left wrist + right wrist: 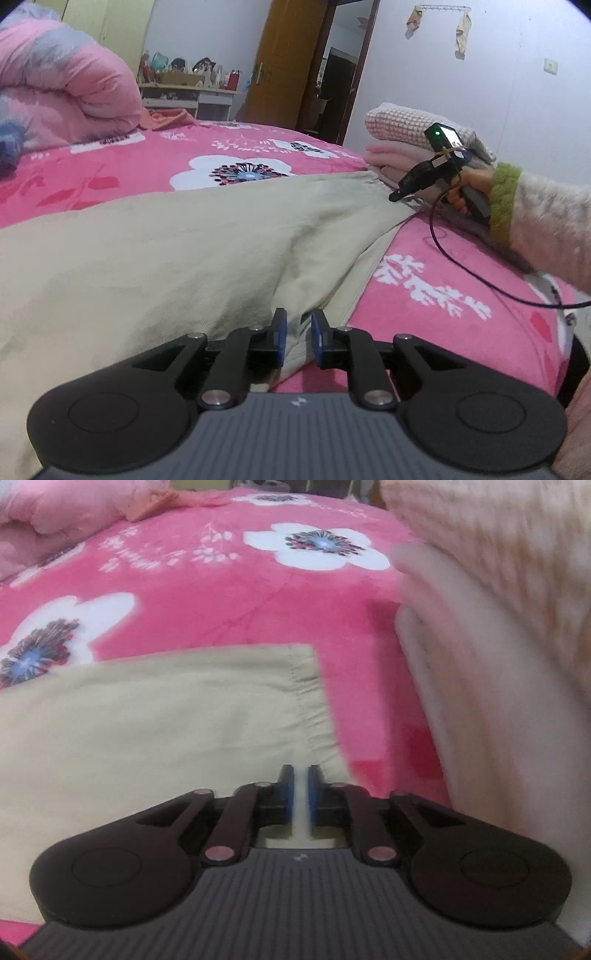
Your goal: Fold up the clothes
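- The left gripper sits nearest its camera, low over the beige garment. Its blue pads stand a narrow way apart with a fold of the beige cloth bunched between them; whether they pinch it or merely straddle it I cannot tell.
- The right gripper is clamped on the beige garment's edge: a thin pale strip of cloth shows pinched between its blue pads, just beside the hemmed corner.
- The beige garment lies spread on the pink floral bedspread, reaching across it towards a stack of folded clothes. In the left wrist view the garment's far corner is drawn up taut to where the right gripper takes it, just beside that stack.
- Judged by its creases and sag, the garment is light, thin woven cloth: soft, limp, not fragile, not slippery on the plush bedspread, though it will drag and wrinkle if pulled flat across it.
- Best holds are the stitched hems and corners, where doubled cloth gives the pads something to bite; a mid-panel pinch would only raise a peak.
- With two corners of one edge held, lifting both clear of the bedspread together should let the cloth hang straight for the fold.
- A cable trails from the right gripper across the bedspread, near the garment; it could snag a carried edge.
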Demonstrator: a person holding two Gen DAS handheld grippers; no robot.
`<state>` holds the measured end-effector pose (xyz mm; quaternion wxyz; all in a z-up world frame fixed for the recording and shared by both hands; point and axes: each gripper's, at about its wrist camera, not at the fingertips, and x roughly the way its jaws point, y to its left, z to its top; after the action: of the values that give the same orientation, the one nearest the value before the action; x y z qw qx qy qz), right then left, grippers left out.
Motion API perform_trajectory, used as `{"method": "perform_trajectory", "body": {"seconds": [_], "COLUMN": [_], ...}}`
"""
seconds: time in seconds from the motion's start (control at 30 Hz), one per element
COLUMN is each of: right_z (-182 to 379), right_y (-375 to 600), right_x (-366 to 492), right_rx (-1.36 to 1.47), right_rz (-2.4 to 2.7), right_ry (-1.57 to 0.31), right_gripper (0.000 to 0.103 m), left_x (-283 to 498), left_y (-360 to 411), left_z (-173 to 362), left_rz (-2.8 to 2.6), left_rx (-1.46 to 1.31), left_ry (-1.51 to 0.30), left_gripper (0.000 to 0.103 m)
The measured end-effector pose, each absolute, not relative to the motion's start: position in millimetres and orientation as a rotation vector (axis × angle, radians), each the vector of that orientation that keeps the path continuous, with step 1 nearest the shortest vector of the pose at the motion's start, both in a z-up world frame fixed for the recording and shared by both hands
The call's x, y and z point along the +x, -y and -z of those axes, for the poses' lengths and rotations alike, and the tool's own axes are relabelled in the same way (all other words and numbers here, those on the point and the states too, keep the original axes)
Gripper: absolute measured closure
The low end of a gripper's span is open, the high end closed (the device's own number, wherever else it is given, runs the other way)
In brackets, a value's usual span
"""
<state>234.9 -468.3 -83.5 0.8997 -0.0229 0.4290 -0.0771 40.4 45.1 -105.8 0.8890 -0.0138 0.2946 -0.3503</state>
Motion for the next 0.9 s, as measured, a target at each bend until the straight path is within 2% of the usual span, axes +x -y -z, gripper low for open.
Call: {"method": "perform_trajectory", "body": {"seconds": [0.07,0.2,0.37,0.47,0.63,0.77,0.9], "right_z": [70.6,49.7,81.8,62.7,31.3,67.5,66.5], "right_y": [457.9,424.8,412.1,399.1,296.2,223.0,227.1], "right_x": [229.1,201.8,183.8,174.5,142.3,133.6,134.6], "right_rx": [-0.081,-0.099,-0.169,-0.153,-0.162,-0.319,-0.397], "right_rz": [0.21,0.093,0.079,0.129,-0.267,-0.433,-0.354], "right_ry": [-0.839,-0.774,-0.851,-0.821,-0.752,-0.86,-0.963], "right_gripper": [0.098,0.097,0.097,0.092,0.093,0.094,0.094], "left_x": [44.4,41.1,18.0,3.0,-4.2,-1.6,6.5], "left_y": [-46.8,-43.2,-41.7,-58.3,-96.9,-123.6,-145.0], "left_z": [105.0,100.9,87.5,77.3,62.7,54.2,51.8], "left_rz": [0.737,0.767,0.781,0.785,0.65,0.496,0.376], "left_rx": [-0.061,-0.096,-0.103,-0.164,-0.231,-0.224,-0.19], "left_ry": [-0.635,-0.652,-0.655,-0.643,-0.59,-0.561,-0.546], "left_gripper": [0.082,0.056,0.054,0.054,0.055,0.055,0.055]}}
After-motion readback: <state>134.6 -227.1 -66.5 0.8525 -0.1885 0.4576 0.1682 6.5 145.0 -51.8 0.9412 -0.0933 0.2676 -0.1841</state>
